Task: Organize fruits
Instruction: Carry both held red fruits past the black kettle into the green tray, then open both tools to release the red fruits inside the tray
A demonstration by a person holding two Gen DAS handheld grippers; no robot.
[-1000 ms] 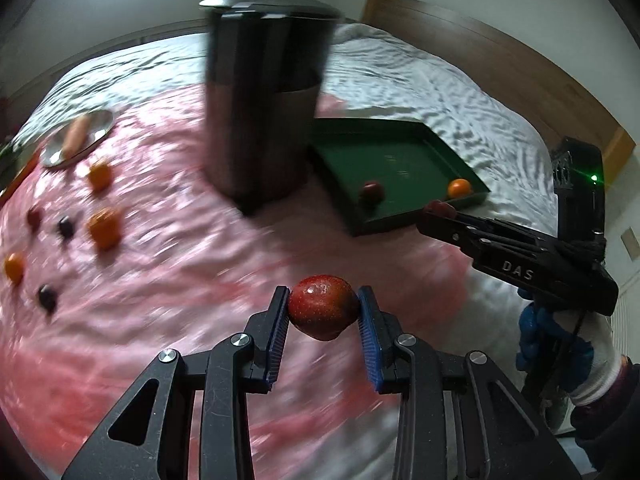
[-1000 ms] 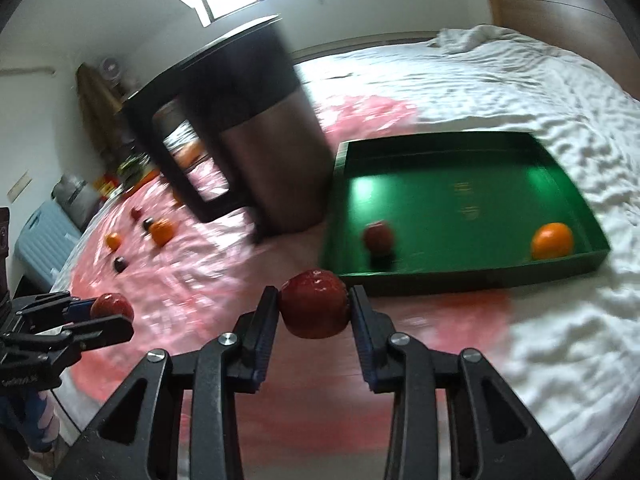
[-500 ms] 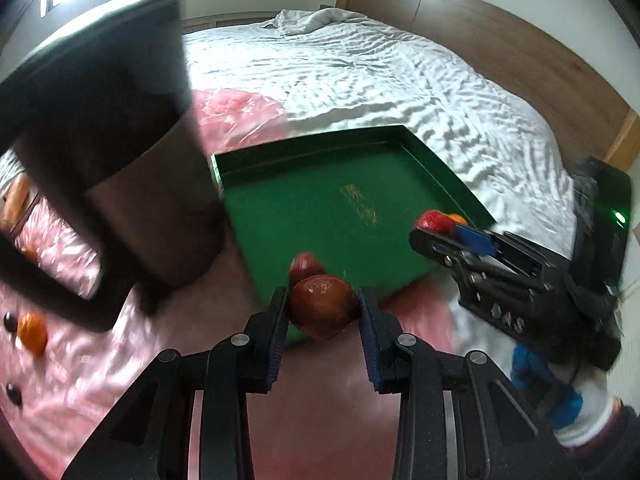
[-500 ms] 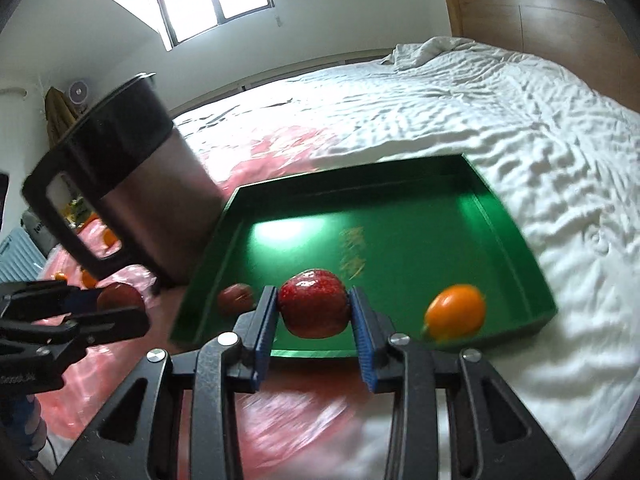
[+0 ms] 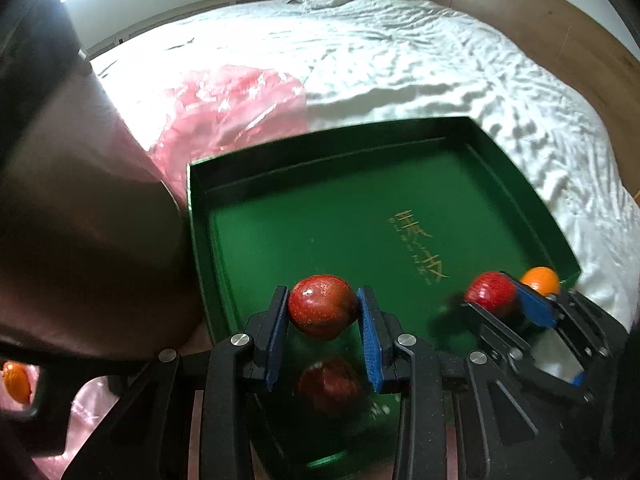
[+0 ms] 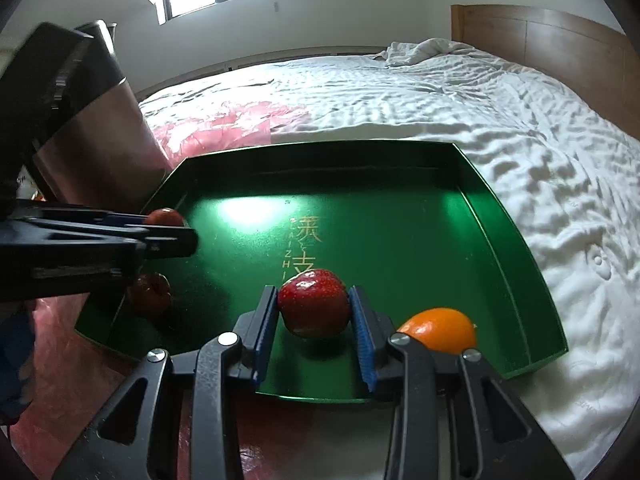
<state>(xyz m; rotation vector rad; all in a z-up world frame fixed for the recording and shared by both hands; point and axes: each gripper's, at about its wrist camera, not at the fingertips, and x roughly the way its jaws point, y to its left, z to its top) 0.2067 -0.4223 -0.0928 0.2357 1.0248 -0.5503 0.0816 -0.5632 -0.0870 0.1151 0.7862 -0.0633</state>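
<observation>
My left gripper (image 5: 323, 312) is shut on a dark red fruit (image 5: 322, 306) and holds it above the near left part of the green tray (image 5: 320, 160). My right gripper (image 6: 314, 312) is shut on a brighter red fruit (image 6: 313, 304) over the tray's (image 6: 504, 240) near edge. Each gripper shows in the other's view: the right one (image 5: 496, 294), the left one (image 6: 168, 220). In the tray lie another dark red fruit (image 5: 330, 384), seen under the left gripper (image 6: 150, 290), and an orange (image 6: 438, 328) at the near right corner (image 5: 540, 280).
A tall steel and black pitcher (image 5: 80, 200) stands close to the tray's left side (image 6: 80, 128). Pink plastic sheet (image 5: 224, 108) covers the white bed (image 6: 440, 96). An orange fruit (image 5: 16, 380) lies far left. A wooden headboard (image 6: 560, 48) is behind.
Both grippers have moved forward with their red fruits, from over the pink sheet to above the green tray. Both stay shut.
</observation>
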